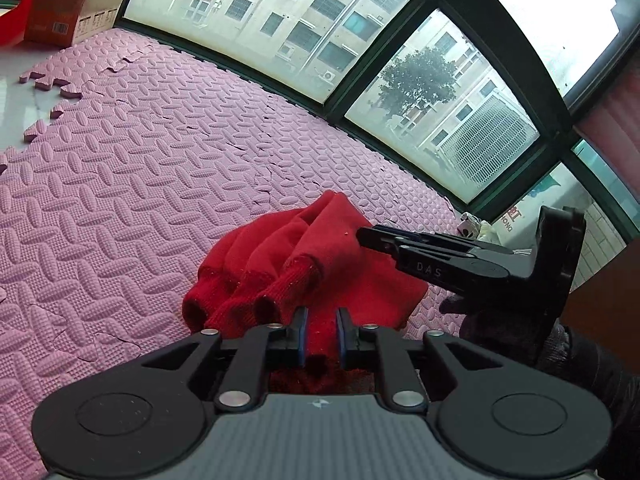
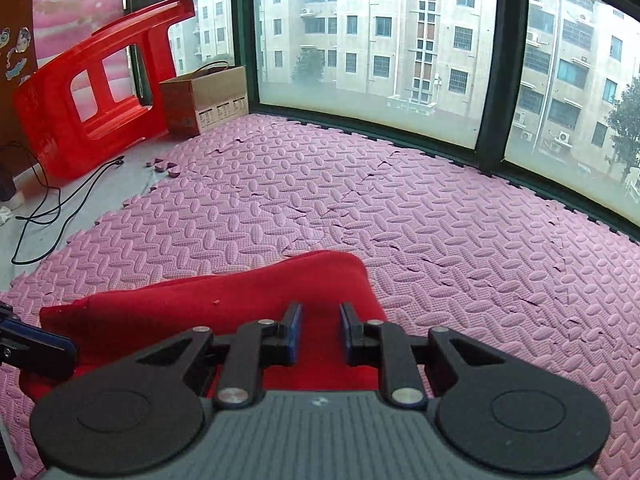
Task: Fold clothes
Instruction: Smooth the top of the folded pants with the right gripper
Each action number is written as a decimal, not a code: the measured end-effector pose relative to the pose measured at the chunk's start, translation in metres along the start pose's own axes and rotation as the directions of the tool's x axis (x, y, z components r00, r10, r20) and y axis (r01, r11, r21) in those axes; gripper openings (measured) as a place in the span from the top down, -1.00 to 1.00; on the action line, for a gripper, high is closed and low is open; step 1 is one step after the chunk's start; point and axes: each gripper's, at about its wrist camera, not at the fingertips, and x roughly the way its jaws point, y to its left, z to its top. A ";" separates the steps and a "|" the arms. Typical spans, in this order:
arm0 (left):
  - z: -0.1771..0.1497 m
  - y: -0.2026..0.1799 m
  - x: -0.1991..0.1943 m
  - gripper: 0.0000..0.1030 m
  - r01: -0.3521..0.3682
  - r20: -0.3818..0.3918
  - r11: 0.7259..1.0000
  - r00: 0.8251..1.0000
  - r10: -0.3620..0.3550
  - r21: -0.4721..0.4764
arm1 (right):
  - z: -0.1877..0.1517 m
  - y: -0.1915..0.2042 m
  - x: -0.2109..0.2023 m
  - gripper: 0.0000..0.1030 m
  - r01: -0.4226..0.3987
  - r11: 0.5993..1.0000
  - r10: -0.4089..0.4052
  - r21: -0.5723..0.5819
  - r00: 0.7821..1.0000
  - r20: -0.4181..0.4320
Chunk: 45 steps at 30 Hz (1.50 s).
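A red knit sweater (image 1: 304, 264) lies bunched on a pink foam puzzle mat (image 1: 140, 168) below a wall of dark-framed windows (image 1: 360, 52). Low in the left wrist view, the left gripper (image 1: 322, 330) hangs over the garment's ribbed cuffs, its blue-padded jaws a narrow gap apart with red knit showing between them; whether the pads pinch the cloth cannot be told. The right gripper (image 1: 362, 236) reaches in from the right of that frame, the letters "DAS" moulded on its black finger, its tip over the sweater and a dark-gloved hand (image 1: 500, 320) behind it. Red characters on a sign outside, lower right, are too small to read. The right wrist view shows the right gripper (image 2: 320, 328) with jaws slightly parted above smooth red cloth, gripping nothing visible. Only this view takes in the tipped red plastic stool (image 2: 88, 92), a black cable (image 2: 60, 196) on the bare floor and cartoon stickers at far left. A brown cardboard box (image 2: 208, 96) with unreadable printed labels stands by the window, upper left in both views.
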 end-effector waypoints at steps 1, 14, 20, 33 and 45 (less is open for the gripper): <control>0.001 0.000 -0.001 0.56 0.003 0.003 1.000 1.000 -0.003 0.000 | -0.002 0.010 -0.001 0.64 -0.019 1.000 0.019 -0.019 1.000 0.002; 0.011 0.011 -0.023 0.54 0.015 0.072 0.998 0.997 -0.011 -0.058 | 0.003 0.064 -0.022 0.65 -0.239 0.970 0.242 -0.054 0.968 0.071; 0.025 0.000 -0.016 0.54 0.062 0.088 0.996 0.995 -0.057 -0.059 | 0.001 0.034 -0.040 0.64 -0.112 0.992 0.115 -0.060 0.992 0.055; 0.027 0.014 0.039 0.72 -0.037 0.032 0.996 0.999 0.040 -0.078 | -0.053 0.056 -0.067 0.62 -0.165 0.980 0.166 -0.107 0.986 0.003; 0.019 0.033 0.051 0.95 -0.080 0.026 0.991 0.996 0.083 -0.105 | -0.085 0.060 -0.050 0.62 -0.157 0.987 0.158 -0.020 0.987 0.030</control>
